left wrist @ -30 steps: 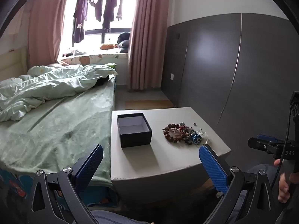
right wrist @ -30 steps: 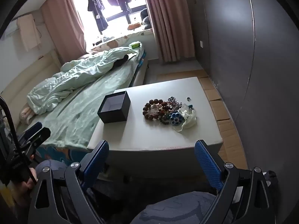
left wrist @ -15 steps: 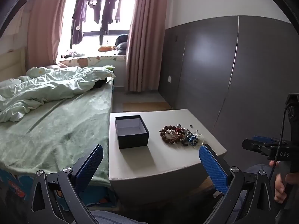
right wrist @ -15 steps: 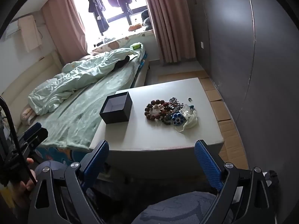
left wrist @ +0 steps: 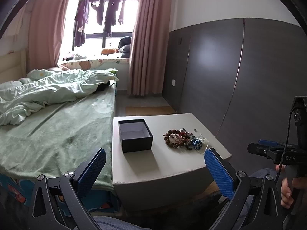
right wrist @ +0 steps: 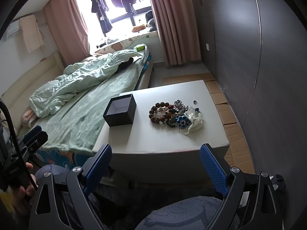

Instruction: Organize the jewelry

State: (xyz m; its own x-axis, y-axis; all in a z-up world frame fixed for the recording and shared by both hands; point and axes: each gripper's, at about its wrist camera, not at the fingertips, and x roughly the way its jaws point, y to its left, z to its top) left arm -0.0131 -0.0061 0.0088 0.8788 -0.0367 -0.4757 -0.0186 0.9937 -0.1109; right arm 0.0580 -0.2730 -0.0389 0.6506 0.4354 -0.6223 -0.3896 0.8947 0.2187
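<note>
A dark open box (left wrist: 135, 135) (right wrist: 120, 110) with a pale lining stands empty on the left part of a low white table (left wrist: 165, 164) (right wrist: 165, 141). A pile of jewelry (left wrist: 182, 139) (right wrist: 172, 113), with brown bead bracelets, a blue flower piece (right wrist: 183, 122) and a clear bag, lies on the right part. My left gripper (left wrist: 155, 170) is open and empty, held before the table's near edge. My right gripper (right wrist: 155, 164) is open and empty, also short of the near edge.
A bed with a green sheet and rumpled quilt (left wrist: 48, 103) (right wrist: 80, 88) adjoins the table's left side. A dark panelled wall (left wrist: 239, 76) (right wrist: 249, 48) runs along the right. Cardboard (right wrist: 230, 118) lies on the floor by it. Pink curtains (left wrist: 149, 48) flank the window.
Both views have shifted slightly; the table sits a little lower and farther in the left wrist view. The box and jewelry have not moved. Both grippers stay open.
</note>
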